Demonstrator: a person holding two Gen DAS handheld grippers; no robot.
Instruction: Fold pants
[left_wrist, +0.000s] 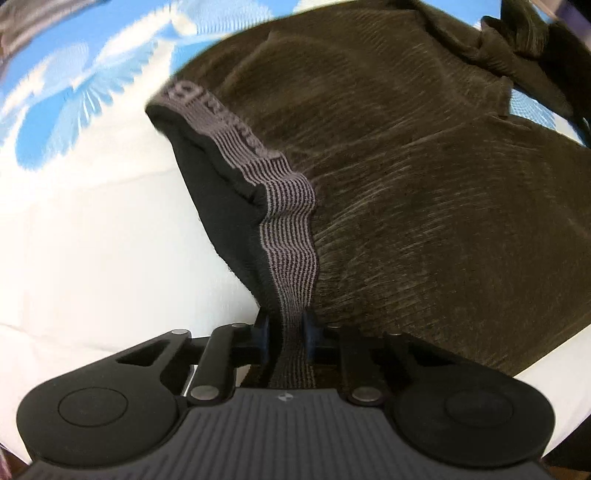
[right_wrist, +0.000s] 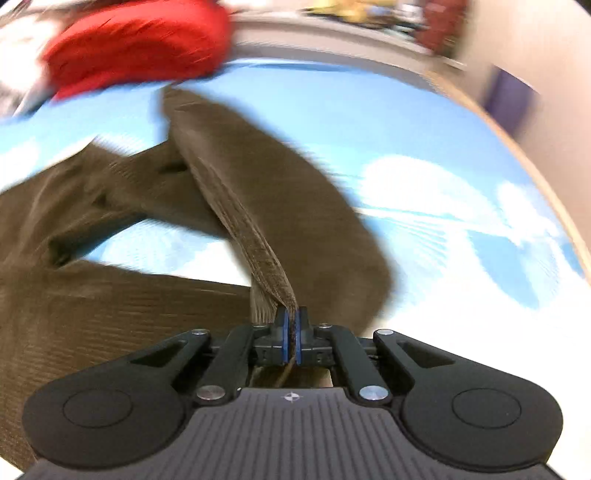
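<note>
Dark brown corduroy pants (left_wrist: 406, 177) lie on a blue and white sheet. My left gripper (left_wrist: 289, 328) is shut on their grey striped waistband (left_wrist: 291, 229), and the black lining shows beside it. In the right wrist view the pants (right_wrist: 92, 295) spread left, with one leg (right_wrist: 266, 192) lifted. My right gripper (right_wrist: 292, 325) is shut on that leg's folded edge, holding it above the sheet. The view is blurred by motion.
The blue and white patterned sheet (right_wrist: 443, 206) covers the bed. A red cloth (right_wrist: 136, 40) lies at the far left of the bed. A wall and cluttered shelf (right_wrist: 424, 22) stand beyond the bed's far edge.
</note>
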